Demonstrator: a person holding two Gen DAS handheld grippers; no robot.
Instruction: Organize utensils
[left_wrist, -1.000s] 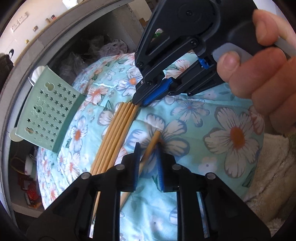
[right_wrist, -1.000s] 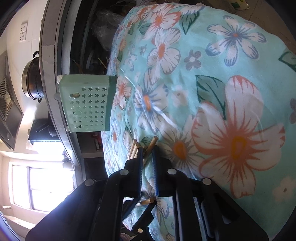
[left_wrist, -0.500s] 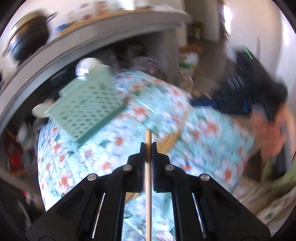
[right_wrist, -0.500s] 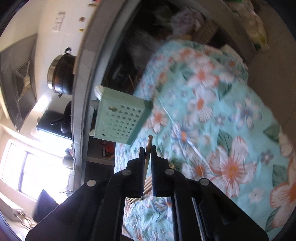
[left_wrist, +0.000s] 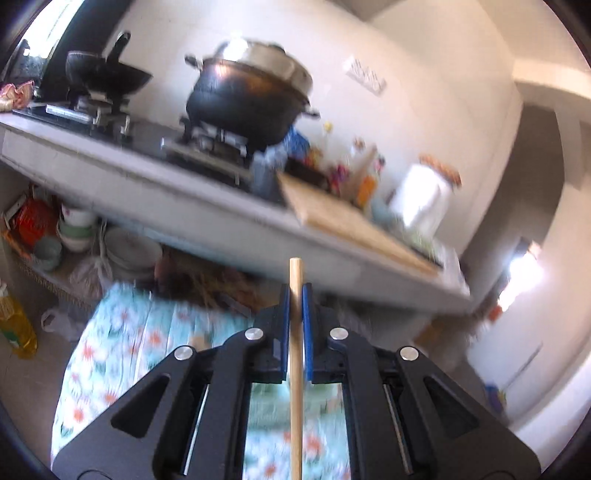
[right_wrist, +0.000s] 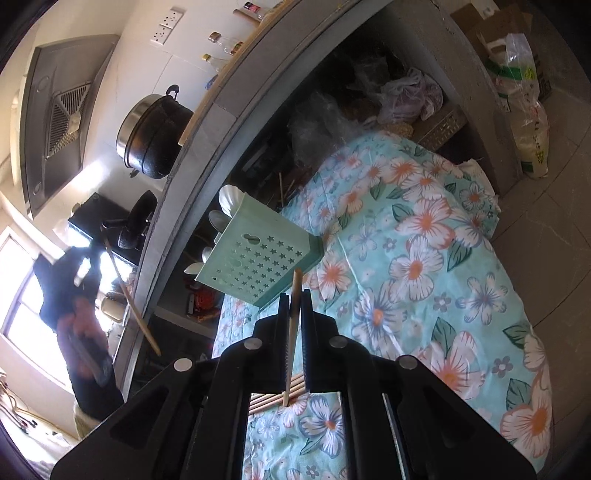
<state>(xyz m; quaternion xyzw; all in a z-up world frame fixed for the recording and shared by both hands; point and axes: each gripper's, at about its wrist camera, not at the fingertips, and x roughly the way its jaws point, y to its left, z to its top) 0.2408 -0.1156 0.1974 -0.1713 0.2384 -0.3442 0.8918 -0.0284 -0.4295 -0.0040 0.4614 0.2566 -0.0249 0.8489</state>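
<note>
My left gripper (left_wrist: 295, 295) is shut on a wooden chopstick (left_wrist: 296, 369) and holds it up in the air, pointing toward the counter. My right gripper (right_wrist: 294, 302) is shut on another wooden chopstick (right_wrist: 291, 332), raised above the floral cloth (right_wrist: 424, 280). The mint-green utensil holder (right_wrist: 255, 258) with star holes stands on the cloth just beyond the right fingertips, with spoons in it. Several more chopsticks (right_wrist: 277, 397) lie on the cloth below the right gripper. The left gripper with its chopstick shows blurred at the left of the right wrist view (right_wrist: 133, 306).
A grey kitchen counter (left_wrist: 207, 206) runs behind the table, with a black pot (left_wrist: 247, 99), a wok (left_wrist: 107, 77), a cutting board (left_wrist: 354, 225) and bottles. Bowls and bags sit under the counter. A yellow oil bottle (left_wrist: 14, 325) stands on the floor at left.
Both grippers closed on a chopstick each and lifted them off the cloth. The left gripper swung up and away toward the counter; the right one rose and faces the holder.
</note>
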